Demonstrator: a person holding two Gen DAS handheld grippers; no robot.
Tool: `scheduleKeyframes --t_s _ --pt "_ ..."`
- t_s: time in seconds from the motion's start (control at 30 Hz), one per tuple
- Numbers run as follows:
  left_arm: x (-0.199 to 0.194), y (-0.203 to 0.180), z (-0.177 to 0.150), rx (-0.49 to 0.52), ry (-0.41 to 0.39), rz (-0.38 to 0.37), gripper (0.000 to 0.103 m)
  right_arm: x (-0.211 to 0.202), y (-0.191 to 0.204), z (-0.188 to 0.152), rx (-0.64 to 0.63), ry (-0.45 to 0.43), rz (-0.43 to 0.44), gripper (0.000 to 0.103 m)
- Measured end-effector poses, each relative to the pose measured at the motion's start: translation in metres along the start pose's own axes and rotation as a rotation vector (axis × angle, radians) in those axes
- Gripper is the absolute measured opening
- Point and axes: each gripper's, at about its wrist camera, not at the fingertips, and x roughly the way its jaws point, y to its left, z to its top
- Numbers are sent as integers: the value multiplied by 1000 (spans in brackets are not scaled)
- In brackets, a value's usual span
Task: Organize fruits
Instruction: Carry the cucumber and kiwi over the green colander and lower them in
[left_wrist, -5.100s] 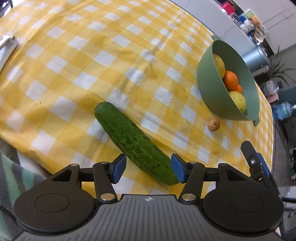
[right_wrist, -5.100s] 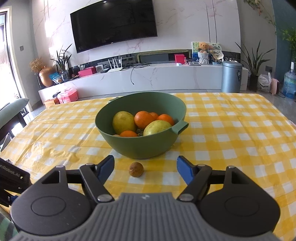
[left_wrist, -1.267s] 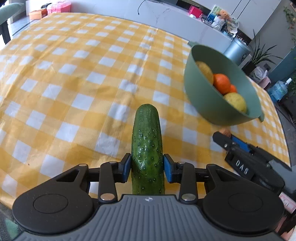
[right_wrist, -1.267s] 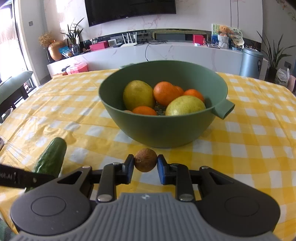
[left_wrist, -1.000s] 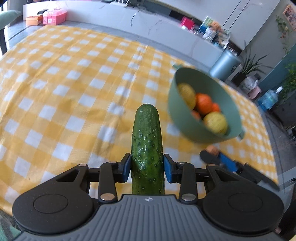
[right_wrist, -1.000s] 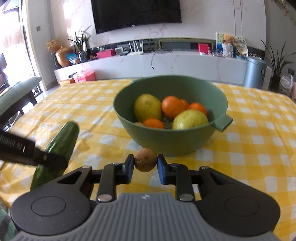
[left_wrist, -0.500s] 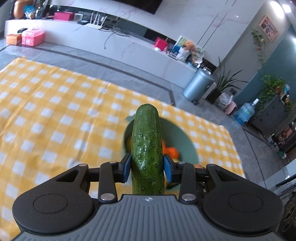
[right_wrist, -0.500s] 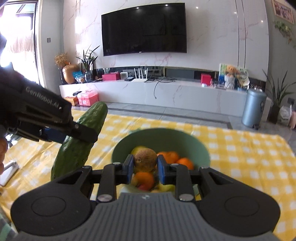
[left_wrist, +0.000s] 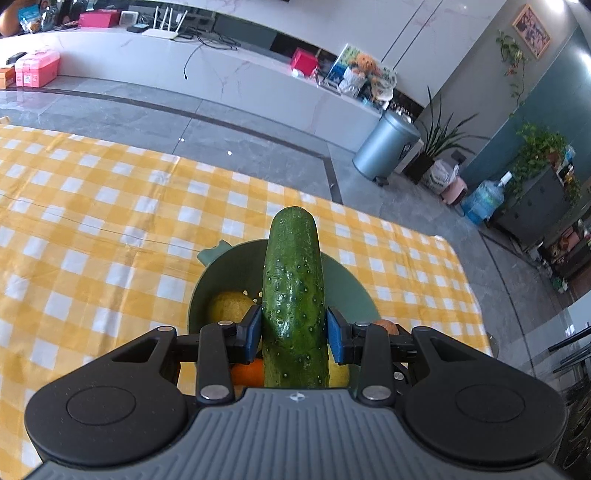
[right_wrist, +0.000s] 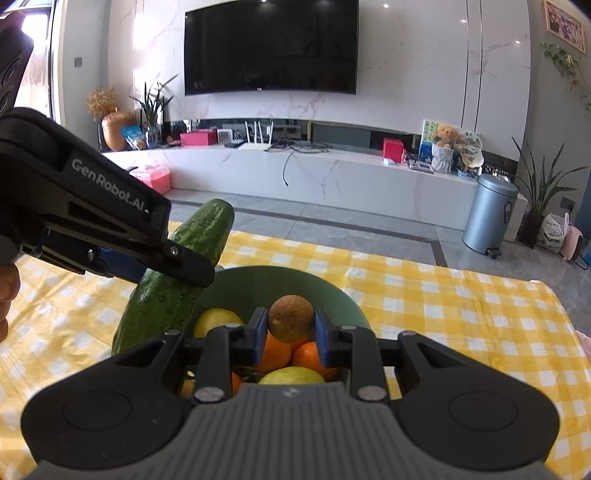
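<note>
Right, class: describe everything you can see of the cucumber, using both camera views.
The cucumber is dark green and glossy, with small pale bumps and a rounded, lighter tip. It is off the table, clamped near its middle by the left gripper, whose blue-padded fingers press on both its sides. It points forward along the fingers in the left wrist view. In the right wrist view it tilts up to the right beside the green bowl. Its lower end is hidden.

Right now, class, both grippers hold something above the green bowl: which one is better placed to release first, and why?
Probably the right gripper: its small brown fruit hangs above the bowl's middle. The left gripper's cucumber is long and overhangs the rim.
</note>
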Motion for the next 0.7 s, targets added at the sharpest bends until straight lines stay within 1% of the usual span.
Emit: scheduleKeyframes --t_s 0.37,0.7 --pt "39 9 0 23 88 29 41 41 -3 -7 -21 86 2 23" --pt "54 13 -4 20 122 15 41 56 -4 -18 -26 130 7 23"
